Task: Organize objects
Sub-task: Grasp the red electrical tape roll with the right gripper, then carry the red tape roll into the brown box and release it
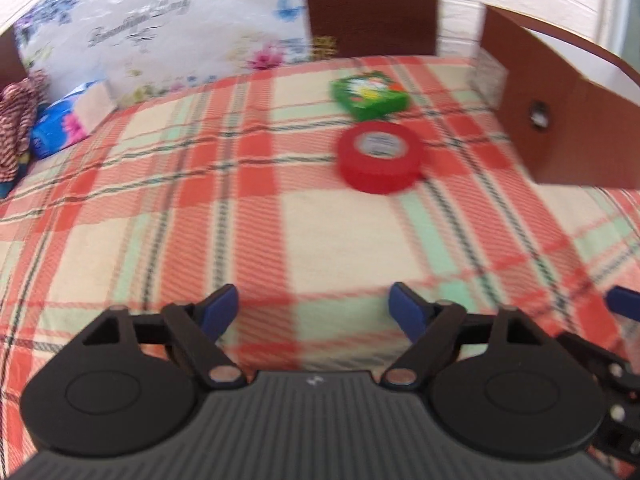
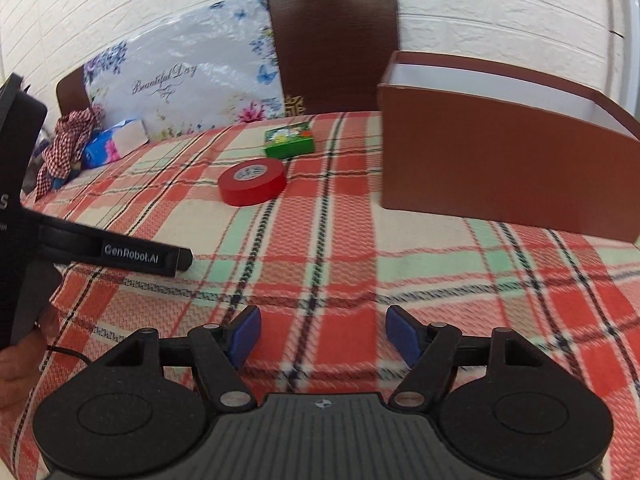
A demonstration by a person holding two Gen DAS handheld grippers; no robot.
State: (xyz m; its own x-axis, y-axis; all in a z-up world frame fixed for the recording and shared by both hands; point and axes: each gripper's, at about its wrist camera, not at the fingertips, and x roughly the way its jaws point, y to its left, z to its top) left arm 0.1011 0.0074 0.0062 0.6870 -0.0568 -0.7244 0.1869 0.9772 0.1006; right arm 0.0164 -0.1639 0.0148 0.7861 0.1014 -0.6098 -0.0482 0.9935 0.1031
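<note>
A red roll of tape (image 1: 380,156) lies flat on the plaid cloth (image 1: 240,200), with a small green box (image 1: 369,94) just behind it. Both also show in the right wrist view, the tape (image 2: 253,182) in front of the green box (image 2: 289,142). An open brown box (image 2: 508,160) stands to their right; it also shows in the left wrist view (image 1: 568,120). My left gripper (image 1: 314,312) is open and empty, well short of the tape. My right gripper (image 2: 324,336) is open and empty, nearer the table's front.
A floral bag (image 2: 180,84) and a brown chair back (image 2: 334,44) stand behind the table. A blue packet (image 2: 108,146) and a checked red cloth (image 2: 66,140) lie at the far left. The left gripper's body (image 2: 24,220) fills the right view's left edge.
</note>
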